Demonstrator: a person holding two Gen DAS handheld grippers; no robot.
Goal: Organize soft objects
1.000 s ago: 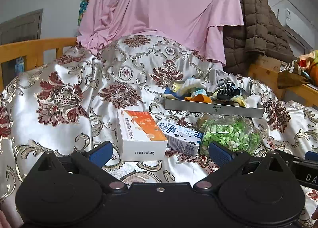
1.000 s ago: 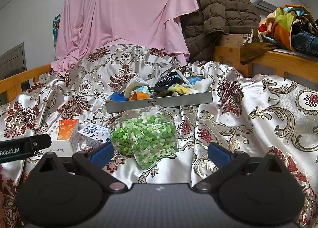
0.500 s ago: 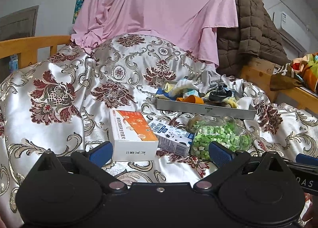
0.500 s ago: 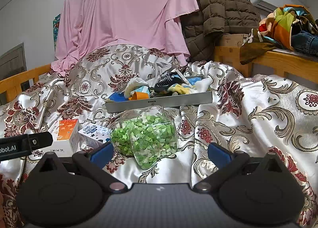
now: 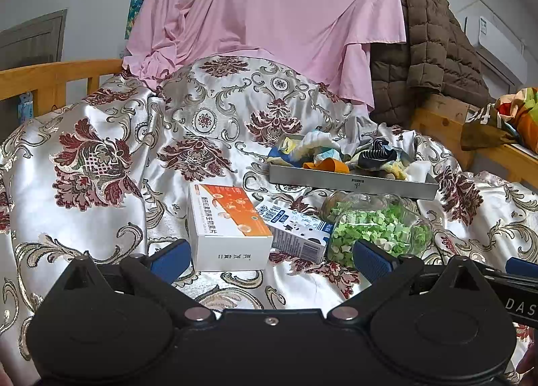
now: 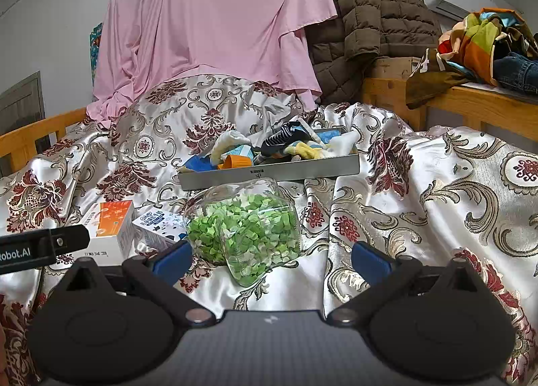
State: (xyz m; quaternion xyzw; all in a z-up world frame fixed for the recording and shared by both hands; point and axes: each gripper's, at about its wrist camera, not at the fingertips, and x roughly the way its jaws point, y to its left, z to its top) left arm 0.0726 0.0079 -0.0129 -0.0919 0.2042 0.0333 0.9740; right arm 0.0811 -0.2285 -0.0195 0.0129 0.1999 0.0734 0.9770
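the soft objects (small socks and cloth scraps, tangled) lie heaped in the metal tray on the bed, behind the jar of green pieces and two boxes. this fits sorting about to start or just finished; i can't judge which. the left gripper and right gripper both hover short of the jar, jaws spread wide, released, holding and touching nothing.
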